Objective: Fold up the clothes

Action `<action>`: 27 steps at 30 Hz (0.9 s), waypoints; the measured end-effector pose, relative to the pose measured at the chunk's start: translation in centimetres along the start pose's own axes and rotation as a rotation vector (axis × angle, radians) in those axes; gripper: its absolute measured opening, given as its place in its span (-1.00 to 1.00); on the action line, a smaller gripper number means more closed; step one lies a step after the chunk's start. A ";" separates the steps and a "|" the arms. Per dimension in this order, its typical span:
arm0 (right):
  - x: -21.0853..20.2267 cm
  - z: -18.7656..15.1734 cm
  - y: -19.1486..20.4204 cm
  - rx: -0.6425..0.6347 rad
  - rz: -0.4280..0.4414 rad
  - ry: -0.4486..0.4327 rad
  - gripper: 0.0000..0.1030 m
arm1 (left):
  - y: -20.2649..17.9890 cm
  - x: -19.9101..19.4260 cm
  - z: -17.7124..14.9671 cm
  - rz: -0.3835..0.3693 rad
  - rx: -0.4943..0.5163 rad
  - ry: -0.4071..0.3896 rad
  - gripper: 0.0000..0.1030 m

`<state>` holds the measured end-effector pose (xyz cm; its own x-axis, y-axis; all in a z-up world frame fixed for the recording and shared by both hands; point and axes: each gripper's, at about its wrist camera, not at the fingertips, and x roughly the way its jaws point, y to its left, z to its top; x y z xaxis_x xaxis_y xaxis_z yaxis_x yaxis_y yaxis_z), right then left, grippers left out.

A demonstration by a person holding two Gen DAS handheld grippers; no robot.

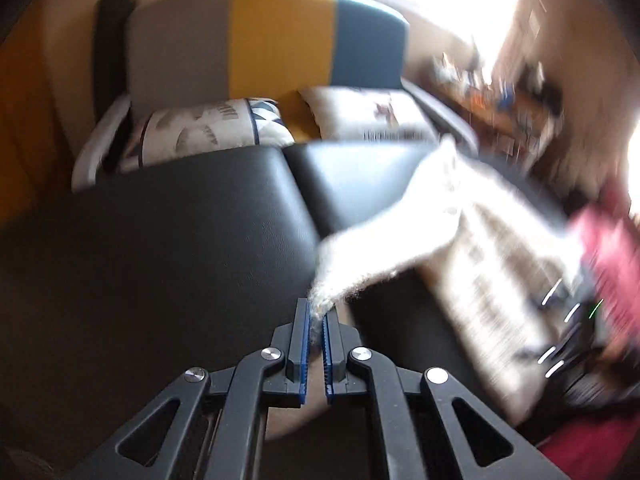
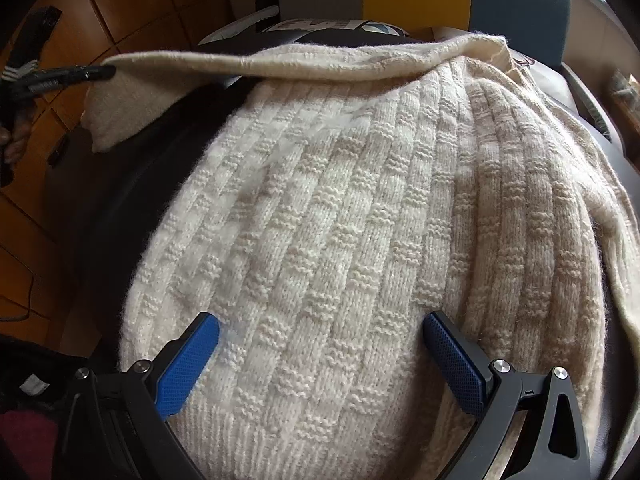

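Observation:
A cream knitted sweater (image 2: 340,200) lies spread on a black padded surface (image 1: 180,240). My right gripper (image 2: 320,336) hovers open over the sweater's ribbed hem, blue pads wide apart, nothing pinched between them. My left gripper (image 1: 318,312) is shut on the fuzzy end of the sweater's sleeve (image 1: 400,216), which rises blurred to the right. In the right wrist view the left gripper (image 2: 102,73) shows at the far left, holding that sleeve (image 2: 260,60) stretched flat across the top of the sweater. A hand (image 2: 14,148) grips its handle.
Behind the black surface stands a seat with a grey, yellow and teal back (image 1: 280,40) and two printed cushions (image 1: 208,128) (image 1: 360,114). Red cloth (image 1: 608,248) lies at the right. A cluttered wooden ledge (image 1: 500,100) runs at the far right. Wooden panels (image 2: 120,0) fill the left.

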<state>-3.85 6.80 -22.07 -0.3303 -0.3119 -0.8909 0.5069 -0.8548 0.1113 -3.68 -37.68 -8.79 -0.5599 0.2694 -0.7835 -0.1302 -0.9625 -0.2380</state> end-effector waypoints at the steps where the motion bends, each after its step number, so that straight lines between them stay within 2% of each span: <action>1: 0.0 0.0 -0.1 -0.001 -0.002 0.000 1.00 | 1.3 0.0 0.7 -0.002 -0.051 -0.006 -0.92; 3: 0.2 0.1 -0.1 0.001 -0.006 0.001 1.00 | 4.1 1.2 2.4 0.012 -0.137 0.020 -0.92; 5: 0.2 0.1 -0.2 0.001 -0.006 0.002 1.00 | 6.8 3.7 4.2 0.050 -0.186 0.092 -0.92; 9: 0.1 0.4 0.2 0.002 -0.005 0.003 1.00 | 11.3 10.5 5.3 0.199 -0.238 0.317 -0.91; 11: 0.0 0.4 0.5 0.000 -0.004 0.003 1.00 | 13.3 13.1 5.6 0.275 -0.262 0.399 -0.90; 13: 0.0 0.5 0.4 -0.002 -0.003 0.005 1.00 | 14.4 14.7 6.1 0.342 -0.268 0.439 -0.86; 16: -0.1 0.6 0.2 -0.011 -0.001 0.012 1.00 | 14.7 15.1 7.3 0.396 -0.254 0.474 -0.71; 18: -0.2 0.6 0.0 -0.011 0.004 0.011 1.00 | 14.4 13.8 8.3 0.466 -0.247 0.457 -0.73; 21: -0.4 0.6 -0.4 -0.009 0.015 0.010 1.00 | 13.7 10.3 9.4 0.521 -0.276 0.355 -0.73; 23: -0.7 0.8 -0.8 0.000 0.041 0.020 1.00 | 12.0 7.4 9.8 0.462 -0.306 0.241 -0.73; 24: -1.3 1.2 -1.4 0.022 0.085 0.024 1.00 | 10.3 6.3 10.0 0.404 -0.280 0.187 -0.76; 26: -3.5 2.3 -3.0 0.087 0.180 -0.049 1.00 | 5.6 5.5 10.2 0.272 -0.179 0.124 -0.75; 27: -4.8 3.2 -4.1 0.110 0.190 -0.095 1.00 | 2.9 5.7 10.3 0.195 -0.118 0.112 -0.74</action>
<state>-6.87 10.45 -16.82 -0.3134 -0.5045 -0.8045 0.4788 -0.8156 0.3249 -15.69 -39.20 -8.07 -0.4700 0.0870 -0.8784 0.0712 -0.9882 -0.1359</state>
